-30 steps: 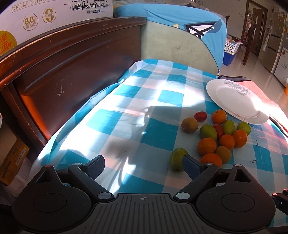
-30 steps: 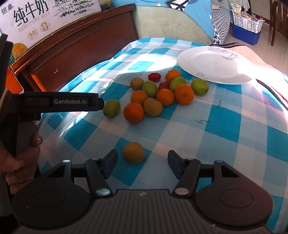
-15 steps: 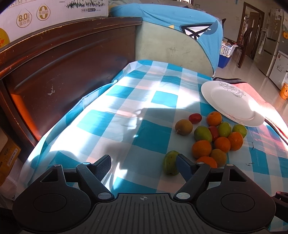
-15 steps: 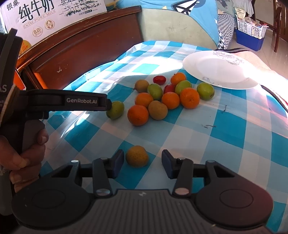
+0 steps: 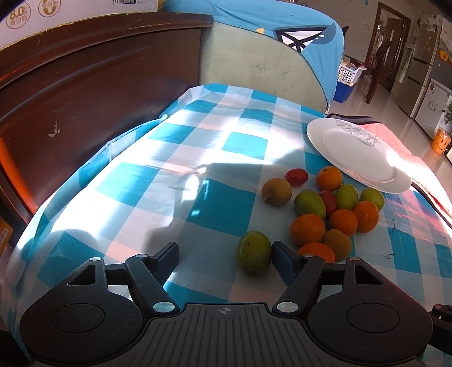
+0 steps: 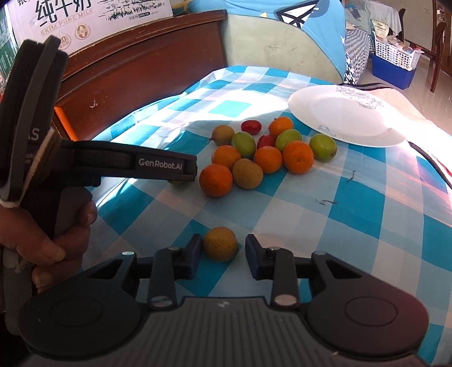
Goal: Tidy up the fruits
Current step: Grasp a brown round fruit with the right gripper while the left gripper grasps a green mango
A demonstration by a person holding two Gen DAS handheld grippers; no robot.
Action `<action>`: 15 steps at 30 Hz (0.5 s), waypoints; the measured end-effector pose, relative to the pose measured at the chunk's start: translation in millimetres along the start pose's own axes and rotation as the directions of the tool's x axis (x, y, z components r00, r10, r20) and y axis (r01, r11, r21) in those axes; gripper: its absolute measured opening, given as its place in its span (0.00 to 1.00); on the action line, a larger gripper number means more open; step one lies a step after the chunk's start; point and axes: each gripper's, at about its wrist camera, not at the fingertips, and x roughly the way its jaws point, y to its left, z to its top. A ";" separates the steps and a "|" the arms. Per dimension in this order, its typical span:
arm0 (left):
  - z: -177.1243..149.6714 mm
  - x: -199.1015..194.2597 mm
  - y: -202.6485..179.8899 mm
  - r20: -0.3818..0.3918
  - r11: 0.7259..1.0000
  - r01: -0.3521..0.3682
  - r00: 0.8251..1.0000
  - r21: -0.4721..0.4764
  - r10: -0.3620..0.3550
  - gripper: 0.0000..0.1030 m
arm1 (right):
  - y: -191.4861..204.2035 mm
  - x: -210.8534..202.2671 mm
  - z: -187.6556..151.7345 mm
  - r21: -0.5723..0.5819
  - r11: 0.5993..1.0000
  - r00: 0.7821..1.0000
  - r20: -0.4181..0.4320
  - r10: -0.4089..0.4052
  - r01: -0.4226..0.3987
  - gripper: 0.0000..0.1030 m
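Observation:
A pile of orange, green and red fruits point(image 5: 336, 203) lies on the blue checked tablecloth next to a white plate point(image 5: 356, 152). My left gripper point(image 5: 226, 254) is open; a green fruit point(image 5: 253, 252) sits between its fingers, against the right finger. In the right wrist view my right gripper point(image 6: 223, 251) is open around a lone yellow-orange fruit point(image 6: 220, 244), which lies on the cloth close to the left finger. The pile point(image 6: 262, 155) and plate point(image 6: 344, 115) lie beyond. The left gripper's body point(image 6: 127, 166) hides most of the green fruit there.
A dark wooden headboard point(image 5: 93, 93) runs along the table's left side, with a milk carton box point(image 6: 84, 19) on top. A sofa with a blue cover point(image 5: 268, 48) stands behind the table. A pink cloth point(image 5: 395, 141) lies under the plate's far side.
Both grippers moved forward. The green fruit now sits between the left fingers. The right fingers have narrowed around the yellow-orange fruit.

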 end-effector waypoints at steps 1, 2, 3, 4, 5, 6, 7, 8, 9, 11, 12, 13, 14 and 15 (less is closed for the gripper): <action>-0.1 0.2 -1.0 0.003 1.000 0.000 1.000 0.006 0.000 0.63 | -0.3 0.1 0.0 0.001 1.000 1.000 0.001 -0.002 0.002 0.29; -0.2 0.4 -2.3 0.004 1.000 0.001 1.000 0.014 -0.001 0.56 | -0.7 0.0 0.0 0.003 1.000 1.000 0.001 -0.004 0.004 0.28; -0.3 0.6 -3.3 0.002 1.000 0.009 1.000 0.020 -0.009 0.52 | -1.1 -0.2 0.0 0.006 1.000 1.000 0.002 -0.004 0.004 0.27; -0.6 0.4 -4.3 0.005 1.000 0.010 1.000 0.028 -0.010 0.47 | -1.9 0.0 0.2 0.009 1.000 1.000 0.001 -0.003 0.003 0.27; -0.8 0.3 -5.3 0.005 0.999 0.015 1.000 0.035 -0.015 0.40 | -2.3 -0.1 0.2 0.011 1.000 1.000 0.002 -0.001 0.001 0.26; -0.8 -0.1 -5.6 0.006 0.999 0.015 1.000 0.038 -0.016 0.38 | -2.5 -0.1 0.3 0.012 1.000 1.000 0.002 -0.001 0.001 0.26; -0.5 -0.5 -4.7 0.007 0.999 0.020 1.000 0.034 -0.020 0.34 | -1.8 -0.4 0.0 0.012 1.000 1.000 0.003 -0.001 0.001 0.26; -0.3 -1.1 -3.4 0.007 0.999 0.025 1.000 0.026 -0.025 0.29 | -2.0 -0.4 0.0 0.013 1.000 1.000 0.003 -0.001 0.001 0.26; 0.3 -1.5 -1.7 0.006 0.999 0.031 1.000 0.016 -0.031 0.27 | -2.4 -0.5 0.0 0.016 1.000 1.000 0.003 0.000 0.000 0.26; 1.0 -2.1 2.2 0.003 0.999 0.042 0.999 -0.009 -0.042 0.23 | -3.3 -0.9 0.5 0.026 1.000 1.000 0.004 0.002 -0.002 0.26; 1.1 -2.0 3.4 0.003 0.999 0.046 0.999 -0.020 -0.046 0.23 | -3.9 -1.0 0.7 0.030 1.000 1.000 0.004 0.002 -0.002 0.26; 1.2 -2.0 4.0 0.003 0.999 0.048 0.999 -0.024 -0.047 0.23 | -4.3 -1.2 0.8 0.032 0.999 1.000 0.005 0.000 0.000 0.26; 1.2 -2.0 3.9 0.003 0.999 0.045 0.999 -0.023 -0.045 0.23 | -4.6 -1.2 1.0 0.033 0.999 1.000 0.006 -0.002 0.002 0.26; 1.0 -2.2 3.4 0.003 0.999 0.043 0.999 -0.019 -0.043 0.23 | -4.8 -1.4 1.1 0.034 0.999 1.000 0.007 -0.005 0.005 0.26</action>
